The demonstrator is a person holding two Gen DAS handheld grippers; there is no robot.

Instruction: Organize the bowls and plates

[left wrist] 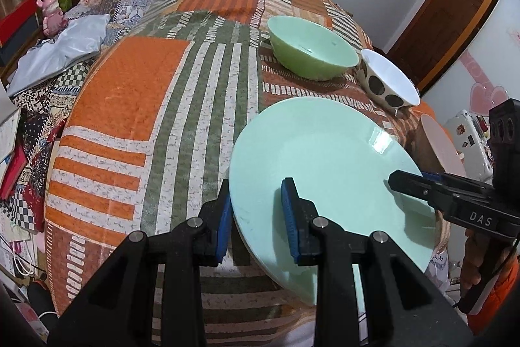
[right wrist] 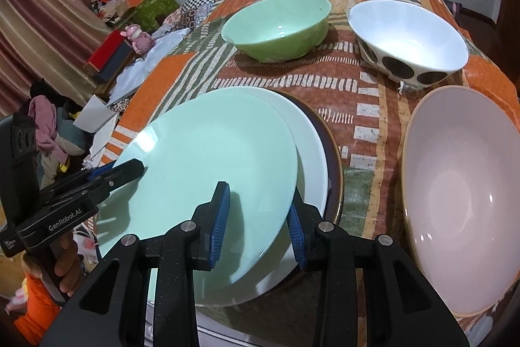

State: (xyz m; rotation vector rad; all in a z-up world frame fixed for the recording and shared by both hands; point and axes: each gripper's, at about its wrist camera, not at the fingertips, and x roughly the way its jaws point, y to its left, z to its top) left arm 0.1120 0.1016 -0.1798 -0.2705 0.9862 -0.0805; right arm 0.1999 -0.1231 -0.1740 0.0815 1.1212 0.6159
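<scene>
A mint green plate (left wrist: 325, 158) (right wrist: 208, 158) is held at both sides, tilted over a white plate (right wrist: 312, 148) that lies on a dark plate with a brown rim (right wrist: 336, 165). My left gripper (left wrist: 258, 217) is shut on the plate's left rim, one blue pad above it and one below. My right gripper (right wrist: 260, 217) is shut on the opposite rim; its fingers (left wrist: 409, 181) show in the left wrist view. Whether the mint plate touches the white plate I cannot tell. Behind stand a green bowl (left wrist: 312, 47) (right wrist: 276, 25) and a white bowl with dark spots (left wrist: 386, 80) (right wrist: 409, 44).
A large pale bowl (right wrist: 455, 200) (left wrist: 438, 145) stands right of the plate stack. All rest on a patchwork cloth of orange, green and white stripes (left wrist: 146, 126). Boxes, cloths and a pink toy (left wrist: 52, 15) clutter the floor at the left. A hand in an orange sleeve (right wrist: 35, 308) holds the left gripper.
</scene>
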